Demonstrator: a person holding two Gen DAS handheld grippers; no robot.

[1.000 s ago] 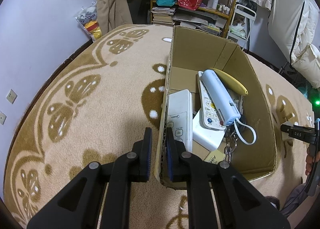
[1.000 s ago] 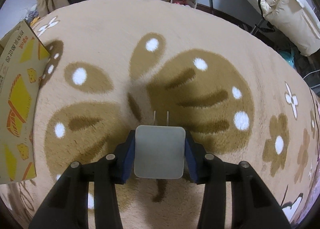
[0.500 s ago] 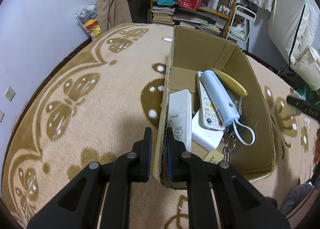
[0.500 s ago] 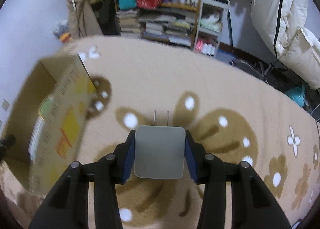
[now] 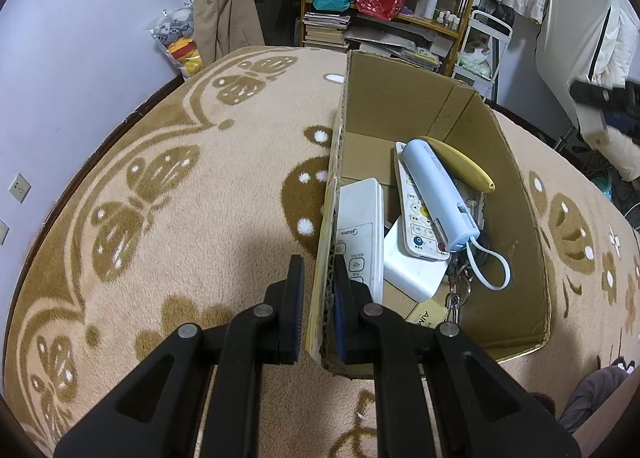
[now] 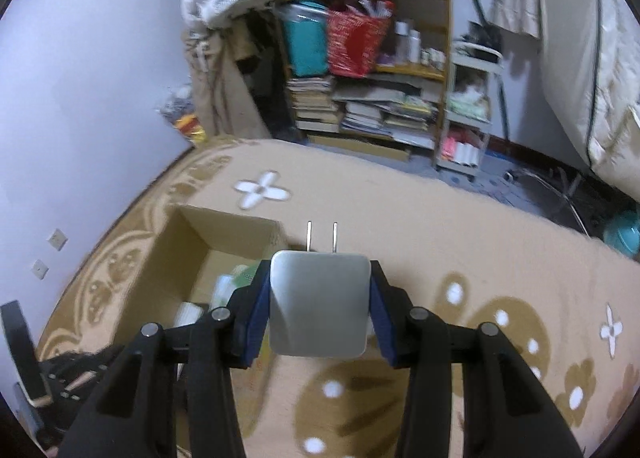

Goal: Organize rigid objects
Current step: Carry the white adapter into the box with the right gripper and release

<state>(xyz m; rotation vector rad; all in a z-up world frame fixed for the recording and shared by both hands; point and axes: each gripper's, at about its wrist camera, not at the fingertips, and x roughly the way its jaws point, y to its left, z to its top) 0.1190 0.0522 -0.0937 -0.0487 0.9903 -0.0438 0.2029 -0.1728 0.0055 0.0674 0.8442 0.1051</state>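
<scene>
My left gripper (image 5: 318, 286) is shut on the near left wall of an open cardboard box (image 5: 516, 193) on the carpet. The box holds a white Midea remote (image 5: 360, 225), a second remote (image 5: 416, 213), a light blue device (image 5: 436, 189), a yellow object (image 5: 464, 161), a white block (image 5: 412, 270) and keys (image 5: 456, 290). My right gripper (image 6: 319, 298) is shut on a grey plug adapter (image 6: 319, 308), prongs forward, held in the air right of the box (image 6: 188, 254). It shows blurred at the far right of the left wrist view (image 5: 600, 97).
The box stands on a beige carpet with brown butterfly patterns (image 5: 160, 193). A cluttered shelf with bags and books (image 5: 384, 5) stands at the back, a white rack (image 5: 484, 45) beside it, and white bedding (image 5: 592, 37) at the right. A person's leg (image 5: 592, 390) is at the lower right.
My right gripper has risen with the adapter and swung left toward the box, which now shows in its view. My left gripper has stayed clamped on the box wall.
</scene>
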